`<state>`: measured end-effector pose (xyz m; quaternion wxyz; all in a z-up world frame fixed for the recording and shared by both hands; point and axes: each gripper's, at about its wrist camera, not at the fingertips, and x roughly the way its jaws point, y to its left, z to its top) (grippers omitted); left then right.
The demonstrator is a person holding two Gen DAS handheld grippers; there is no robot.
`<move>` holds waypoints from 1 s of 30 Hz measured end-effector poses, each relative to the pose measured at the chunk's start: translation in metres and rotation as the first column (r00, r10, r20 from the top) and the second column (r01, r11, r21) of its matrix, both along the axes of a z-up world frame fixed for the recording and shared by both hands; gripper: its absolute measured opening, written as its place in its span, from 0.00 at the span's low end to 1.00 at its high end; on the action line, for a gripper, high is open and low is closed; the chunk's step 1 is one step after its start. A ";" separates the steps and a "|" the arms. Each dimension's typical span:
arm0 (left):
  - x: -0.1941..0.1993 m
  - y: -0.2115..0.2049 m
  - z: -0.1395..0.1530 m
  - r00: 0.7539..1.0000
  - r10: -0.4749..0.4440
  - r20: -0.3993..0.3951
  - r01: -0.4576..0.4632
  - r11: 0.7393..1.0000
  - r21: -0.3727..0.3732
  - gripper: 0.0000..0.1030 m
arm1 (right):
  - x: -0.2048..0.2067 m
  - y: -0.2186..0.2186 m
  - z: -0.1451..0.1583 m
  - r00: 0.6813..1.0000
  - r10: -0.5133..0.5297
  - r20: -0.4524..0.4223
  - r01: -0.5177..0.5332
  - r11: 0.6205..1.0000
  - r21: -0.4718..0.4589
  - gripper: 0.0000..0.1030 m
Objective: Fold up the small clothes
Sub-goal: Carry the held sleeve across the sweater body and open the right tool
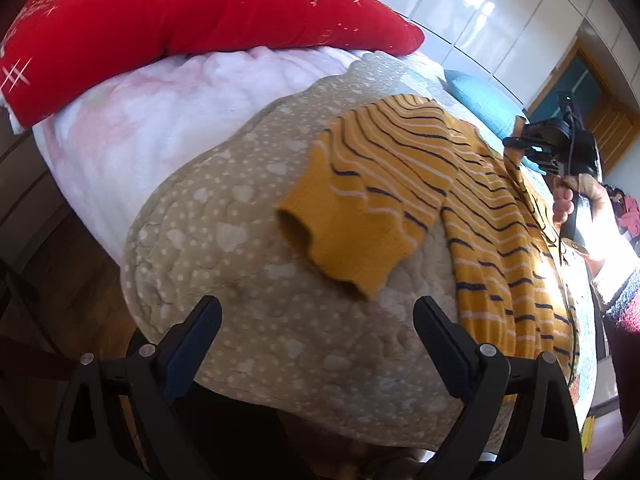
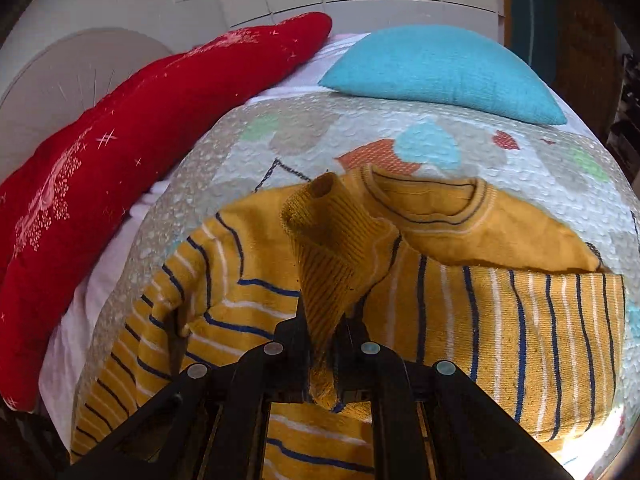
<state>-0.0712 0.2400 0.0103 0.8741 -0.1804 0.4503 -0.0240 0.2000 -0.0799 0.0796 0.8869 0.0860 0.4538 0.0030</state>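
A small yellow sweater [image 1: 404, 168] with dark and white stripes lies spread on a quilt [image 1: 240, 240]. One sleeve, its cuff [image 1: 296, 228] open, is stretched out toward my left gripper [image 1: 316, 304]. That gripper hangs open just short of the cuff, with nothing between its fingers. My right gripper [image 2: 324, 332] is shut on the other sleeve [image 2: 328, 256] and holds it lifted over the sweater's striped body [image 2: 500, 320], near the neckline [image 2: 432, 200]. In the left wrist view the right gripper [image 1: 518, 144] shows at the sweater's far side, carried by a person's hand [image 1: 568, 200].
A long red pillow [image 1: 180, 20] lies along the bed's far side on a pink blanket [image 1: 140, 120]. A blue cushion [image 2: 440, 72] sits beyond the sweater's neck. White cupboard doors [image 1: 480, 8] stand behind the bed. Wooden floor [image 1: 72, 264] shows past the bed's edge.
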 end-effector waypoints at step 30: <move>-0.032 0.100 0.007 0.933 0.361 0.000 -0.361 0.933 0.013 0.93 | -0.163 0.197 -0.011 0.692 0.721 -0.046 -0.722 0.692 -0.014 0.63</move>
